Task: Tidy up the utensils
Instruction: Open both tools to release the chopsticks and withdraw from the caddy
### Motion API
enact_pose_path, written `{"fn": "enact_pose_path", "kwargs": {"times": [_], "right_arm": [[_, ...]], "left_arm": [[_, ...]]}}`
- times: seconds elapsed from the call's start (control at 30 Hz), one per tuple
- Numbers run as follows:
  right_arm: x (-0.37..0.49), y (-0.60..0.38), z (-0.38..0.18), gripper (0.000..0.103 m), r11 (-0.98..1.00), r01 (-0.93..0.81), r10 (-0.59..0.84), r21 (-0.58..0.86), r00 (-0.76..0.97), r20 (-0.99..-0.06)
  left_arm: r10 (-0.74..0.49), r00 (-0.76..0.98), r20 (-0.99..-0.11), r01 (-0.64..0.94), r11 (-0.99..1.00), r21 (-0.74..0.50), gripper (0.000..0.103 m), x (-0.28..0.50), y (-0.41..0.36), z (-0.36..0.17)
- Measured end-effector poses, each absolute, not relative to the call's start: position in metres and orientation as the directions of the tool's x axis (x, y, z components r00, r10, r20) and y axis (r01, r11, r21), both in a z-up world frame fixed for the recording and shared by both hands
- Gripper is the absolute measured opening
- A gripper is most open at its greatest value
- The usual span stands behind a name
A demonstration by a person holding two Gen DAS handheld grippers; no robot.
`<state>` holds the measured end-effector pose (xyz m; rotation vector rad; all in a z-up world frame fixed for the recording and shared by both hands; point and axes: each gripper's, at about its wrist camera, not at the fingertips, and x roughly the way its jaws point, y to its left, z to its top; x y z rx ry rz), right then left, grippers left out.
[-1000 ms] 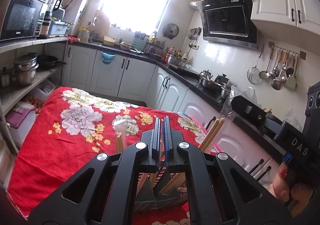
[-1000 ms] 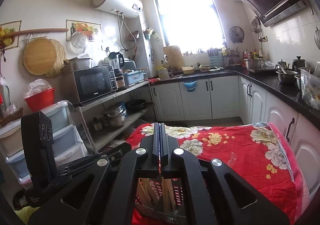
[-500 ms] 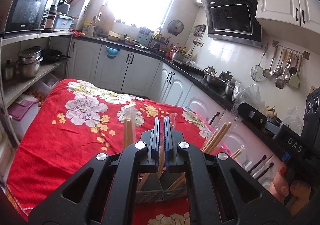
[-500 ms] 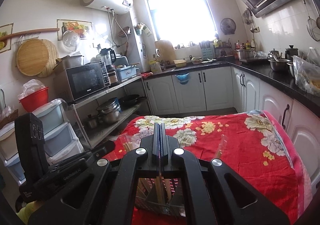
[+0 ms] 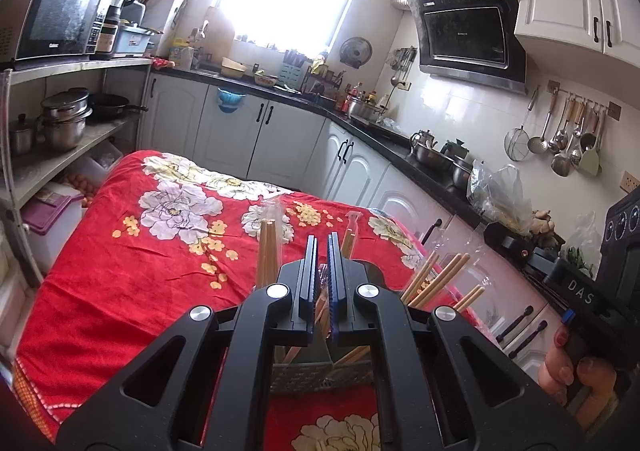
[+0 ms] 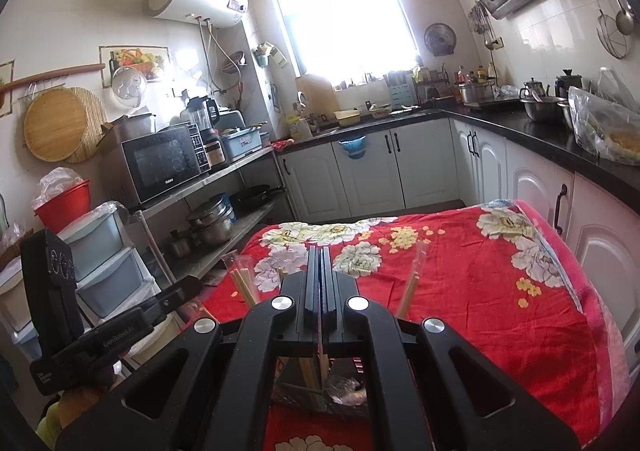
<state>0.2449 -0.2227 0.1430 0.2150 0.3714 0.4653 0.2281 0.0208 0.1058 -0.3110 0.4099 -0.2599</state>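
Both tools are pointing forward and a little down, over a surface covered by a red flowery cloth. The left hand-held gripper is sitting with its jaws almost shut, with only a thin gap between them, and I cannot tell if anything is pinched there. The right hand-held gripper is sitting with its jaws pressed together, and a thin stick seems to be hanging under them, but I cannot tell if they are holding it. A grey mesh basket is standing on the cloth right below both tools. Wooden chopsticks in clear wrappers are sticking up out of it, leaning outward. A hand with painted nails is gripping the right tool's handle.
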Motion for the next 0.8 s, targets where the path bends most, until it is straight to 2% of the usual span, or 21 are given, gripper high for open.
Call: {"fn": "enact_pose_path", "kwargs": {"times": [0.1,0.2,0.3,0.57,0.63,0.8], "right_arm": [[0.243,-0.225,0.141,0.002,0.874,-0.394,0.472,0.284,0.827,-0.304],[0.24,-0.228,0.14,0.015,0.874,-0.394,0.473,0.285,0.825,-0.308],[0.236,-0.229,0.139,0.016,0.875,-0.395,0.472,0.281,0.826,-0.31],[0.222,-0.23,0.135,0.028,0.876,-0.4,0.472,0.269,0.822,-0.317],[0.218,-0.231,0.134,0.035,0.879,-0.398,0.468,0.263,0.825,-0.318],[0.209,-0.229,0.13,0.043,0.889,-0.396,0.454,0.231,0.831,-0.321]], "left_arm": [[-0.304,0.885,-0.351,0.181,0.922,-0.343,0.003,0.226,0.022,0.105],[-0.305,0.885,-0.352,0.179,0.921,-0.347,0.012,0.224,0.025,0.105],[-0.307,0.884,-0.353,0.179,0.919,-0.351,0.013,0.221,0.025,0.104],[-0.309,0.884,-0.35,0.179,0.917,-0.356,0.041,0.21,0.027,0.102],[-0.307,0.886,-0.347,0.176,0.916,-0.36,0.044,0.206,0.029,0.101],[-0.303,0.89,-0.34,0.172,0.915,-0.366,0.058,0.196,0.032,0.1]]}}
